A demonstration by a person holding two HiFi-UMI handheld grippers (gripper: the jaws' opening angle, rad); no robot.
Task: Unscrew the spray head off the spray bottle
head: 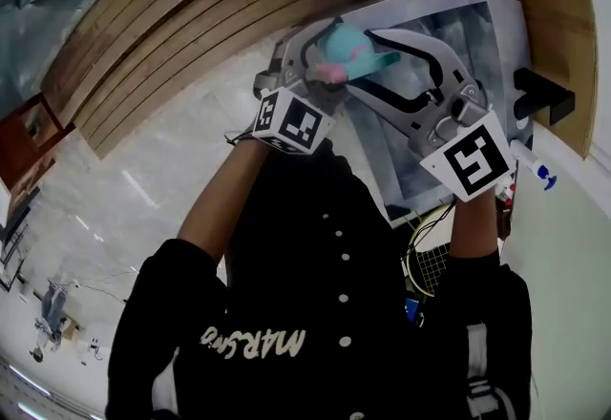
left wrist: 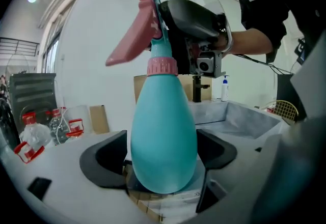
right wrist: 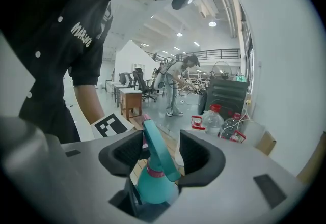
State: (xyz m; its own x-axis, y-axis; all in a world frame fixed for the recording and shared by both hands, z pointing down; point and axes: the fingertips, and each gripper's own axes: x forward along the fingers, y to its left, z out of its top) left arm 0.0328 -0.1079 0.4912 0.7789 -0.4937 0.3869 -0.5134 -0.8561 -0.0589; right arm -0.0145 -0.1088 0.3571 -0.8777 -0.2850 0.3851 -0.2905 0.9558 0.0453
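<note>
The job stood at its opening step, as I judged it: taking hold, with no turning begun. The spray bottle (left wrist: 163, 136) was upright between the two grippers, close by the sink (left wrist: 239, 118), though what its base rested on I could not tell.

The left gripper (left wrist: 162, 157) was spread wide around the bottle's fat lower body. The body nearly filled the gap, yet the pads did not seem to press on it. The right gripper (right wrist: 162, 154) came in from the opposite side and higher up, its jaws apart with the spray head (left wrist: 145, 19) standing loose between them — nothing gripped there either.

The next move probably called for the left jaws to clamp the body and hold it against twisting. The right jaws would need to close low on the head, at or near the pink collar (left wrist: 162, 66), not on the lever, which would likely give.

The bottle was opaque teal plastic, smooth and pear-shaped, narrowing to the ribbed collar — this appeared fully seated. The head had a pink lever.
</note>
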